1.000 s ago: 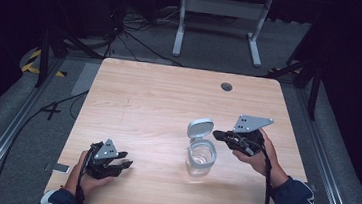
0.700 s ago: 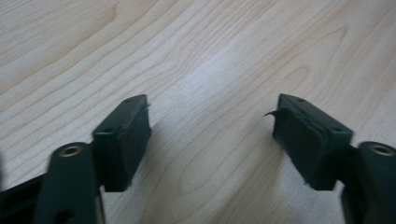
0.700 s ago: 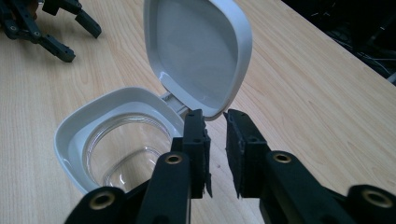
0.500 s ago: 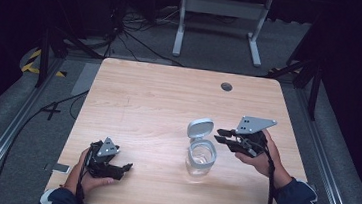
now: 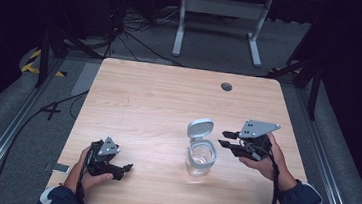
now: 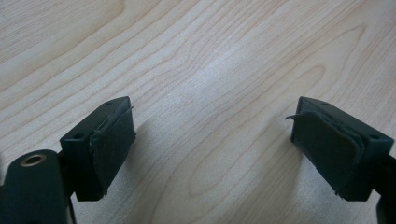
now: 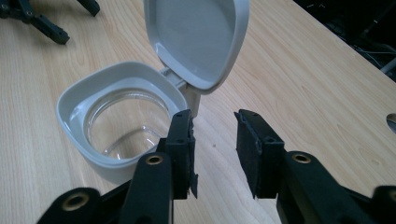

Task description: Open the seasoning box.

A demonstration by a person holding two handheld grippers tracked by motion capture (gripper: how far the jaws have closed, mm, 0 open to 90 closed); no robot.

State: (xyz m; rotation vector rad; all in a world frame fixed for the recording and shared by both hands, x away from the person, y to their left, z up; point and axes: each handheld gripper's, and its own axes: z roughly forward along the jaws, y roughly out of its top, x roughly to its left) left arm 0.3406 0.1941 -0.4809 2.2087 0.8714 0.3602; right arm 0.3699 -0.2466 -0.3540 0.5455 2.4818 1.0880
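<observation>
The clear jar (image 5: 200, 158) stands on the wooden table (image 5: 158, 105), toward the person's right and near the front edge, with its hinged grey lid (image 5: 200, 128) flipped up and standing open behind the rim. Over the last second the right gripper (image 5: 229, 140) has barely shifted — it was just beside the jar then, and it hangs there now, jaws a little apart and holding nothing. In the right gripper view the jaw tips sit close to the hinge, beside the jar's grey collar (image 7: 93, 140), without gripping it. The left gripper (image 5: 123, 169) has eased a touch nearer the front edge and rests low over bare wood, well apart from the jar, jaws spread wide and empty. With the lid up and both grippers free, the opening looks done — the jar seems empty inside.
</observation>
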